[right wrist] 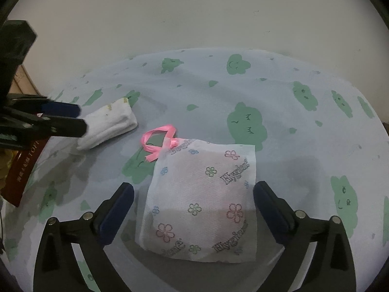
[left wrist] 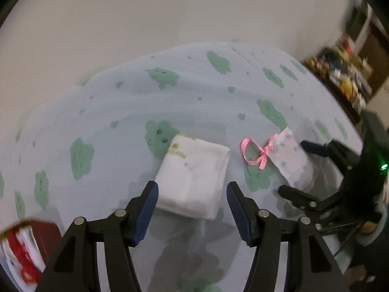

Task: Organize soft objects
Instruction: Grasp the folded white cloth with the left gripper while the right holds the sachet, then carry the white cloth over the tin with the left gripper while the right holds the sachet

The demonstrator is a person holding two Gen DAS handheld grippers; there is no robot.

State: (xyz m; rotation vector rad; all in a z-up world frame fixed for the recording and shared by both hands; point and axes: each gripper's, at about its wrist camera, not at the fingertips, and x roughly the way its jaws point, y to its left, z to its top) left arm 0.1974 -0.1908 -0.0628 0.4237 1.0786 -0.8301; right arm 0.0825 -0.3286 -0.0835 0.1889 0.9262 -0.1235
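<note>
While both jaws gape empty, the flowered pouch (right wrist: 201, 202) lies ribbon-tied, contents unclear.

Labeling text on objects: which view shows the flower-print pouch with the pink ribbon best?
Right wrist view: the flower-print pouch lies flat, large and sharp, its printed lettering and pink ribbon clear. Left wrist view shows it small, at the right, blurred and foreshortened, lettering unreadable.

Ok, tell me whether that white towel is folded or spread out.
Folded: the white towel lies as a compact rectangle with stacked layers showing along its edge.
</note>
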